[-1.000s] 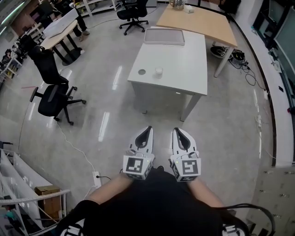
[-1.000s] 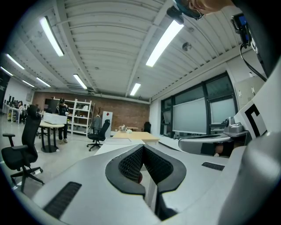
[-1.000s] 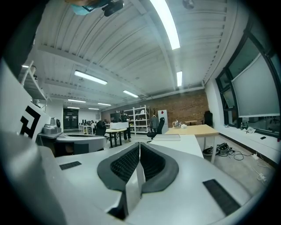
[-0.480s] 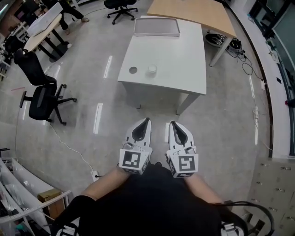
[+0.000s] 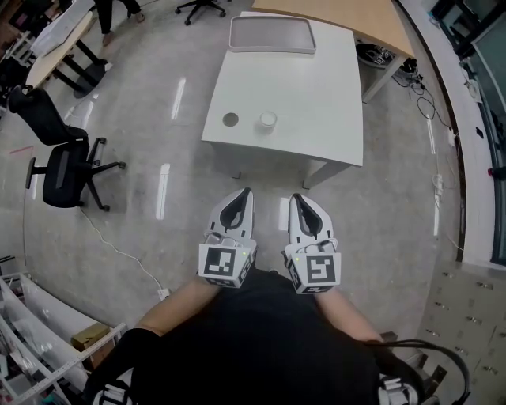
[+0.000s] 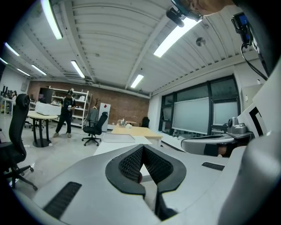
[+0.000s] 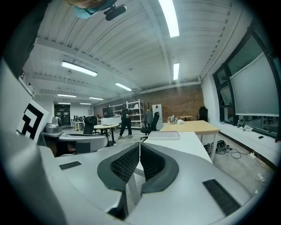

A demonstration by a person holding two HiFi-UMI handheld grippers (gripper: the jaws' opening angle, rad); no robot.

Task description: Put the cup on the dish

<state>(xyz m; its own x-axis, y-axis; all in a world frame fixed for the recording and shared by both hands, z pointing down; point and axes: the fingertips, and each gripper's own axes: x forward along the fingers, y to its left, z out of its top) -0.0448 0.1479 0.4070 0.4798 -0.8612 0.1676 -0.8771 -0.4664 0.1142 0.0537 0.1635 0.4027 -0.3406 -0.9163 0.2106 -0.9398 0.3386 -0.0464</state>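
Observation:
A small white cup stands near the front edge of a white table. Just to its left lies a small round grey dish, apart from the cup. My left gripper and right gripper are held side by side over the floor, short of the table and pointing toward it. Both are shut with nothing between their jaws. The left gripper view shows its jaws closed, and the right gripper view shows the same, with the table ahead.
A grey tray lies at the table's far end. A wooden table stands behind it. A black office chair is on the left, cables lie on the floor at right, and a shelf rack stands at the lower left.
The table with cup and dish has come nearer and moved toward the middle of the head view. Both grippers stay shut, side by side.

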